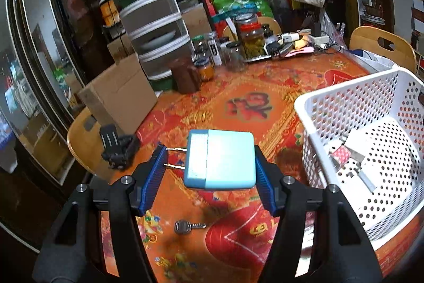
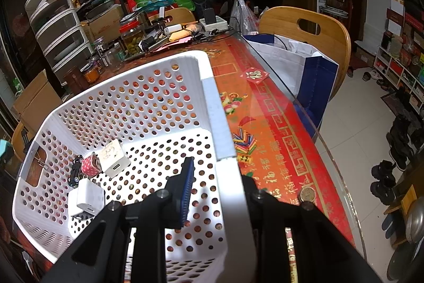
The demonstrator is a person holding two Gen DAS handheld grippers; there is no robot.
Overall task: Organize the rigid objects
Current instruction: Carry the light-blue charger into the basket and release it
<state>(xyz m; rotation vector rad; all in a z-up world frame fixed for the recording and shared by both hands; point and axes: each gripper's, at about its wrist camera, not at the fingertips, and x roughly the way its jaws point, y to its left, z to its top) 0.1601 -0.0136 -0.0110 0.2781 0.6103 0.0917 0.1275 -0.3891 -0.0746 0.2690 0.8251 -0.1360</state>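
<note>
My left gripper [image 1: 209, 163] is shut on a light blue plug adapter [image 1: 220, 159], held above the red patterned tablecloth with its two metal prongs pointing left. A silver key [image 1: 188, 226] lies on the cloth below it. The white perforated basket [image 1: 355, 108] stands to the right; in it lie white chargers [image 2: 115, 158] and a pink dotted one [image 2: 91, 163]. My right gripper [image 2: 216, 190] is shut on the basket's right wall [image 2: 225, 147]: one finger is inside, the other is hidden outside.
Jars [image 1: 250, 35], a drawer unit [image 1: 151, 25], cardboard boxes [image 1: 119, 97] and cables crowd the table's far side. A black clip [image 1: 119, 147] lies at the left edge. A wooden chair [image 2: 304, 31] with a bag stands beyond the right table edge.
</note>
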